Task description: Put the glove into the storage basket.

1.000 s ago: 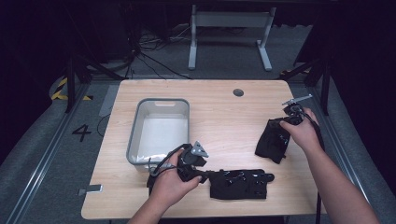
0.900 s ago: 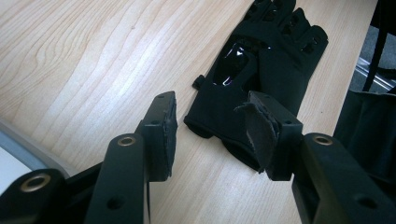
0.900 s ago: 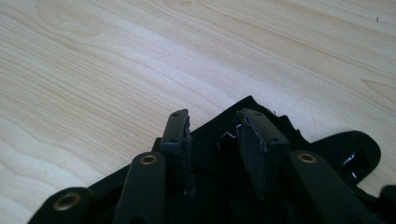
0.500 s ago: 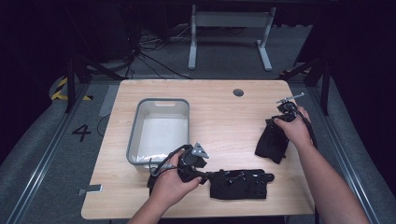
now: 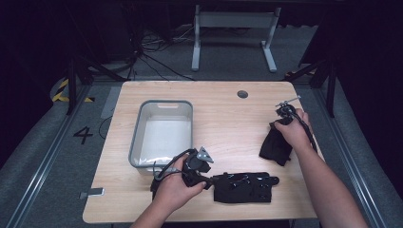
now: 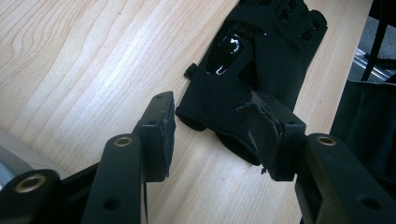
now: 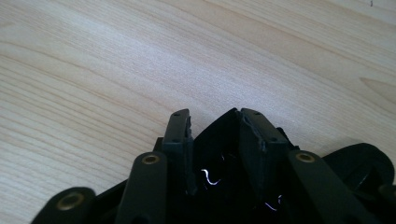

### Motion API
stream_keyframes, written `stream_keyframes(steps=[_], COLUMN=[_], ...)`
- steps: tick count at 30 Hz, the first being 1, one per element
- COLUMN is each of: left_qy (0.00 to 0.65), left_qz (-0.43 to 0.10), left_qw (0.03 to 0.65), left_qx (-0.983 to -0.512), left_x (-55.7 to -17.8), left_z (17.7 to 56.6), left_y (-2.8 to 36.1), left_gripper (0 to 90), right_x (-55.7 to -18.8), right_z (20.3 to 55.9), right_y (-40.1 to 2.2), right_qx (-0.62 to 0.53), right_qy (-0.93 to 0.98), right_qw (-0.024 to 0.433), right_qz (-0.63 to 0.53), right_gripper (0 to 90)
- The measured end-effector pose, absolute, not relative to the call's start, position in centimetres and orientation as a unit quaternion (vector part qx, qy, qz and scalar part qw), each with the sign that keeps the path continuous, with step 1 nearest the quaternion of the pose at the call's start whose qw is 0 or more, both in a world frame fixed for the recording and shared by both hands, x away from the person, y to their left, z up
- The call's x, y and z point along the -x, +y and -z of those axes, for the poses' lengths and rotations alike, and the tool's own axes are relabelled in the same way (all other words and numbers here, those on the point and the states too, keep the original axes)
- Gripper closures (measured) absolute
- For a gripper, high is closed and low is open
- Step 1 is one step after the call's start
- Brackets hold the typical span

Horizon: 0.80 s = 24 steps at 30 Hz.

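Two black gloves in play: right hand-held gripper [image 5: 280, 124], jaws just closing, grasps one glove [image 5: 274, 147] (lowered toward bench [image 5: 228, 114]); left hand-held gripper [image 6: 212, 126] gapes released around the other glove [image 6: 252, 70] at 6 o'clock.

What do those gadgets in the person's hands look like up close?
Each hand grips a black tool ending in two flat black tongs with brass-coloured rivets. The left tongs have worn, frayed pads; the right tongs look much the same. A grey three-cornered plate tops the left tool, black cables trail off, and the forearms are bare.
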<state>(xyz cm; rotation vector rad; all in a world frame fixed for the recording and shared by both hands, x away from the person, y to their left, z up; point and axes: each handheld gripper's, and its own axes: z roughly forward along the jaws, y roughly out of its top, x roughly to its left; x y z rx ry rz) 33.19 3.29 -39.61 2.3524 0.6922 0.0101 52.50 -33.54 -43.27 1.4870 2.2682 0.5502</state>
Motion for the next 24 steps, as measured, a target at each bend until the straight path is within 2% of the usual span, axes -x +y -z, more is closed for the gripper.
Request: stream_keyframes(steps=[2,6,9,14,24], left_qy=[0.263,0.264,0.267,0.266,0.246], left_qz=[-0.003,-0.003,-0.002,-0.001,0.001], left_qw=[0.337,0.338,0.34,0.342,0.348], left_qx=[-0.904,-0.903,-0.902,-0.901,-0.904], left_x=[-33.2,-33.2,-33.3,-33.3,-33.5], left_z=[39.6,39.6,39.7,39.5,39.2], left_y=[3.3,3.3,3.5,3.5,2.1], left_gripper=[52.3,52.1,52.0,52.0,51.8], right_x=[-52.5,-52.6,-52.5,-52.0,-49.0], right_z=[43.3,43.3,43.1,42.7,38.2], right_y=[-33.2,-33.4,-34.4,-35.2,-35.2], right_qx=[-0.524,-0.53,-0.555,-0.572,-0.552], right_qy=[0.808,0.804,0.785,0.767,0.753], right_qw=[0.201,0.199,0.172,0.148,0.162], right_qz=[-0.178,-0.182,-0.215,-0.251,-0.32], right_gripper=[74.2,79.7,84.8,86.0,86.4])
